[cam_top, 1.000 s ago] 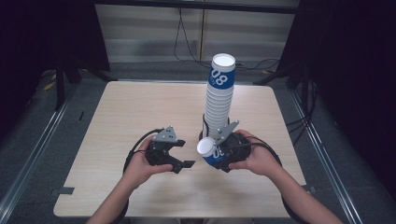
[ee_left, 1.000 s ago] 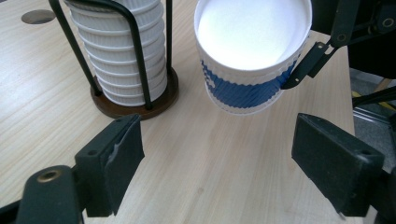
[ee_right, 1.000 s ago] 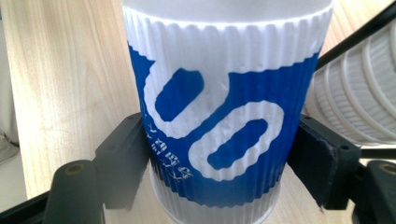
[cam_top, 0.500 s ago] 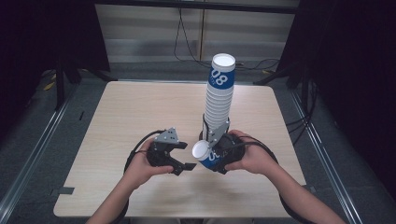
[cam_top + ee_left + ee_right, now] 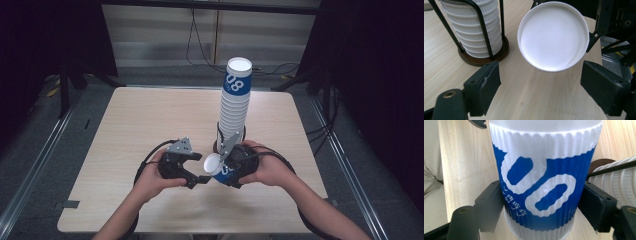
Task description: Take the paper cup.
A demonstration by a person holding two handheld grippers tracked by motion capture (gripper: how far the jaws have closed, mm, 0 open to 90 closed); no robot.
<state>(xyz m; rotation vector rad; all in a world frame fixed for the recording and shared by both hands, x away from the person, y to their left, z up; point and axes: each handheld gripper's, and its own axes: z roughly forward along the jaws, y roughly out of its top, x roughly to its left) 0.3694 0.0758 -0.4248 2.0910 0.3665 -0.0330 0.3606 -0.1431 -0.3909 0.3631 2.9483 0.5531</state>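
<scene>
Nearest the person, the right gripper has its two black jaws pressed against the sides of a ribbed blue-and-white paper cup, holding it on its side above the pale wooden table. Its white base faces the left gripper, whose jaws stand wide apart on either side of that round base without touching it and hold nothing. Just beyond the right gripper, a tall stack of white ribbed paper cups stands upside down in a black wire holder on a round dark wooden base. Black cables hang behind the table.
</scene>
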